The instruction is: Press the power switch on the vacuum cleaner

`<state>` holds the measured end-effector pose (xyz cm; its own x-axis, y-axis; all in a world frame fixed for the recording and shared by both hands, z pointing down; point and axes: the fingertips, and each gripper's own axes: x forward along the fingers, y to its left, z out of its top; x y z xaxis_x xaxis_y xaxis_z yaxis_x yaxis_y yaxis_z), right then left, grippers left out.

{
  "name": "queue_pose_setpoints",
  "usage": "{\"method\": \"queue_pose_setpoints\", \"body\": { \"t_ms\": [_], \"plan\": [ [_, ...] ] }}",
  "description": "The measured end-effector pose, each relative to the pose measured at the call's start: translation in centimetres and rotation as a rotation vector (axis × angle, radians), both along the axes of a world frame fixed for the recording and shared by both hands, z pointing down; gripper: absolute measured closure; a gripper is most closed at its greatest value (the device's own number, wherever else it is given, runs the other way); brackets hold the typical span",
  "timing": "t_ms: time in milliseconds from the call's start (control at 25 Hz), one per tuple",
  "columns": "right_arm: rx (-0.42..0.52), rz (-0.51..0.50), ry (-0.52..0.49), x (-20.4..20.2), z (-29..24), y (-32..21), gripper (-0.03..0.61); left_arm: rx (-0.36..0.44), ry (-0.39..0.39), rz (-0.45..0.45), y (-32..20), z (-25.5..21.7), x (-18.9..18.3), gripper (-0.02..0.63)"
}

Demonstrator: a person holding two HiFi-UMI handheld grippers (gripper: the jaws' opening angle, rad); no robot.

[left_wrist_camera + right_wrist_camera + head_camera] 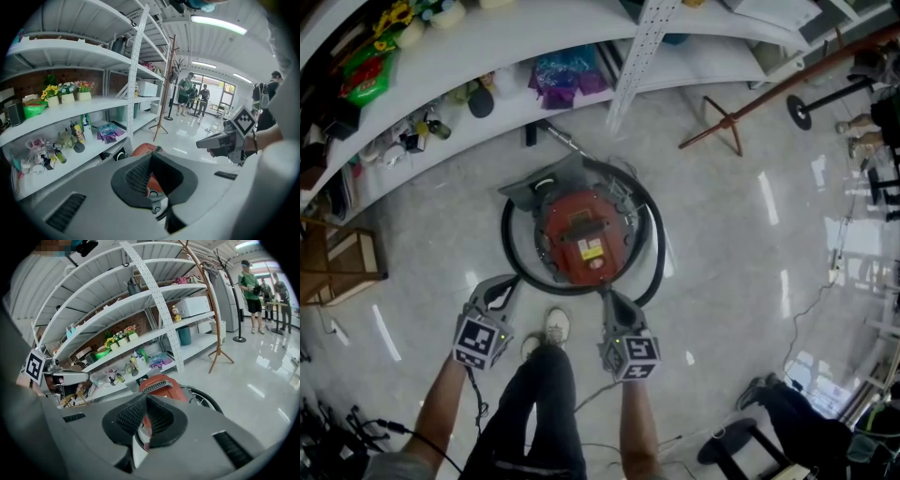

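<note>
The red vacuum cleaner (581, 234) sits on the floor below the shelves, ringed by its black hose (508, 246). A yellow label shows on its top; I cannot make out the power switch. My left gripper (508, 284) hovers at its near-left edge, over the hose, with the jaws shut on nothing. Shut and empty too, my right gripper (607, 298) hangs just short of the near-right edge. In the left gripper view the vacuum cleaner (143, 150) lies right past the left gripper (151, 164). The right gripper view shows the vacuum cleaner (161, 383) beyond the right gripper (146, 404).
White shelving (516, 37) with bottles and bags runs behind the vacuum. A wooden coat stand (727, 117) lies to the right, a wooden stool (342, 267) to the left. My shoe (555, 326) stands between the grippers. Cables (825, 281) trail at right. People (253, 287) stand far back.
</note>
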<state>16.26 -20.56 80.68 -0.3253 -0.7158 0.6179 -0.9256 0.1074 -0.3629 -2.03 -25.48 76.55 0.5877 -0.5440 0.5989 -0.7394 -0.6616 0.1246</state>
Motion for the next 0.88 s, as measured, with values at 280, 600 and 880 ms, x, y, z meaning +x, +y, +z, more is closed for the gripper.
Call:
{"method": "queue_pose_setpoints", "body": {
  "t_ms": [280, 600, 880],
  "plan": [
    [-0.026, -0.006, -0.006, -0.3, 1.8, -0.4, 0.566, -0.012, 0.003, -0.014, -0.7, 1.3, 0.0, 0.607],
    [-0.041, 0.010, -0.019, -0.5, 3.5, -1.2, 0.566, -0.021, 0.012, -0.010, -0.2, 1.4, 0.4, 0.607],
    [-0.050, 0.002, -0.015, -1.0, 5.7, -2.0, 0.566, -0.027, 0.009, -0.017, 0.1, 1.9, 0.1, 0.607]
  ]
}}
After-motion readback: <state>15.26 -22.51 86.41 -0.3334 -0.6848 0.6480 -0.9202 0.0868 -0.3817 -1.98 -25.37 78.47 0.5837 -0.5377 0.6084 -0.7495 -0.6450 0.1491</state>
